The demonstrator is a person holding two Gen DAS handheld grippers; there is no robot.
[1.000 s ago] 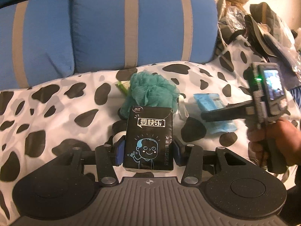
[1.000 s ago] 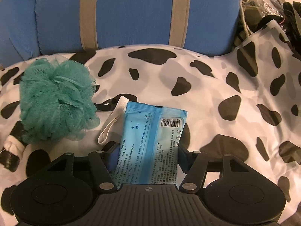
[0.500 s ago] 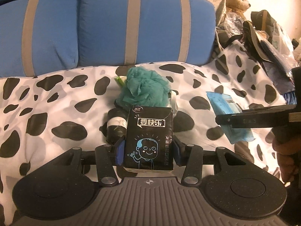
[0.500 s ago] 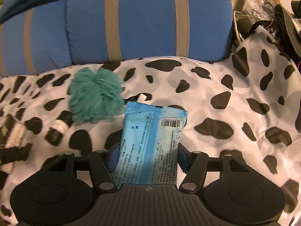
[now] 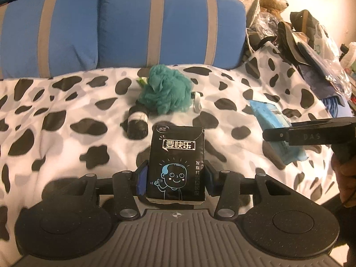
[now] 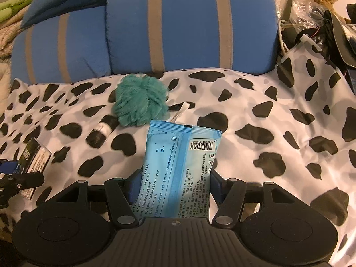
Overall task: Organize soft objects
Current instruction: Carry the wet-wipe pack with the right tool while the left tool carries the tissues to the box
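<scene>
Tissue pack [image 5: 176, 163], black, is clamped in my left tongs [image 5: 175, 176]. My right tongs [image 6: 174, 181] clamp a blue wipes packet [image 6: 178, 169]. Teal bath pouf [image 5: 166, 92] lies on the spotted bedspread [image 5: 66, 115] at twelve o'clock.

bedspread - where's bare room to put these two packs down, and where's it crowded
The cow-print bedspread lies bare to the right of the teal bath pouf, out to the clutter pile at the edge. Its left stretch, below the blue pillows, is bare too. The middle is crowded: pouf, black roll and white strap sit bunched together.
</scene>
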